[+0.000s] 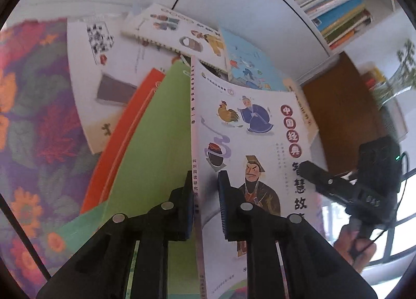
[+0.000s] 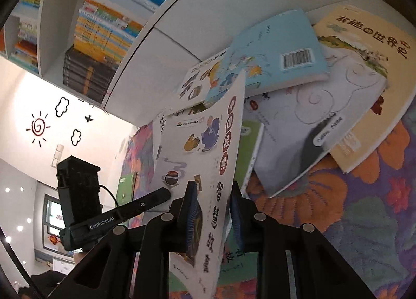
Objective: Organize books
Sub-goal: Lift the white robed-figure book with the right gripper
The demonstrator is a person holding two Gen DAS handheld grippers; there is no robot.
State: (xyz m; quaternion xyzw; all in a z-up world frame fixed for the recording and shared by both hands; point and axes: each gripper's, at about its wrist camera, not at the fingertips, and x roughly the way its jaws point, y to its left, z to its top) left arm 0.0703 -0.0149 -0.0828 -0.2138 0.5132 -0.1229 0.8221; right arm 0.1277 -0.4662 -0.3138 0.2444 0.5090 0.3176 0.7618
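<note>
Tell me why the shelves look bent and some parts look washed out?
Left wrist view: the wide lens curves the bookshelf, and the window at lower right glares white. Right wrist view: the shelf edge bows likewise, and the room at left is overexposed.

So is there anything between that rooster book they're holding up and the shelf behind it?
Nothing visible blocks it. The rooster book is held by the left gripper and the right gripper, lifted above the other books. Only the white cabinet lies between it and the shelf.
</note>
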